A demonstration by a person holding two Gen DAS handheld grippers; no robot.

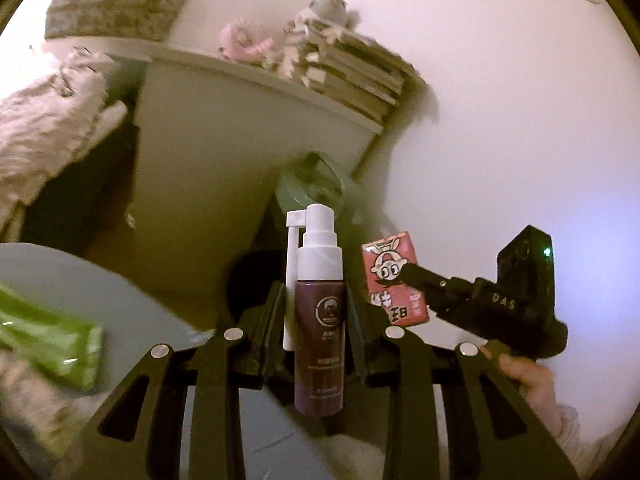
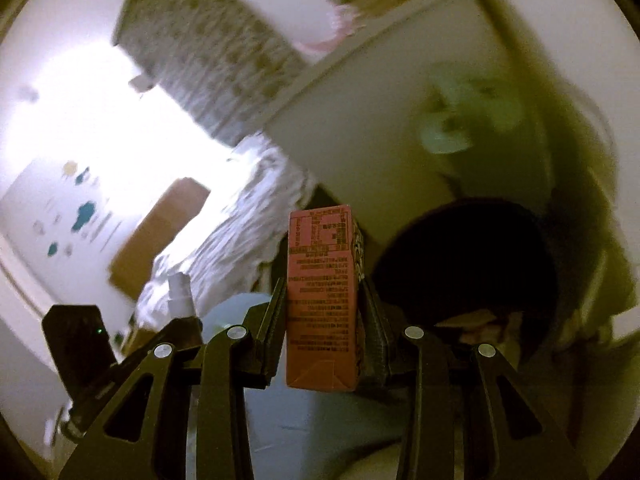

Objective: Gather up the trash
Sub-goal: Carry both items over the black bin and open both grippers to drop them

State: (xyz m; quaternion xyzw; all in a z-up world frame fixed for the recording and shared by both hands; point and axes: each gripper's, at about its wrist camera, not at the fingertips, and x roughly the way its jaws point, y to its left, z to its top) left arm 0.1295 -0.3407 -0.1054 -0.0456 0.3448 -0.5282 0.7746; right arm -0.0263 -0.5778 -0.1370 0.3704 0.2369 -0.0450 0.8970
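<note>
My left gripper (image 1: 316,300) is shut on a purple spray bottle (image 1: 319,328) with a white pump top, held upright in the air. My right gripper (image 2: 322,288) is shut on a red drink carton (image 2: 322,304) with printed text; the carton also shows in the left wrist view (image 1: 394,280), to the right of the bottle. A dark round bin (image 2: 468,256) lies below and to the right of the carton, with some paper inside. The same bin (image 1: 250,276) shows just behind my left fingers.
A white cabinet (image 1: 248,152) stands behind, with stacked books (image 1: 360,80) and soft toys on top. A green fan (image 1: 312,188) sits beside it. A light blue surface (image 1: 100,300) carries a green packet (image 1: 48,340). A rumpled blanket (image 2: 240,232) and cardboard box (image 2: 160,236) lie left.
</note>
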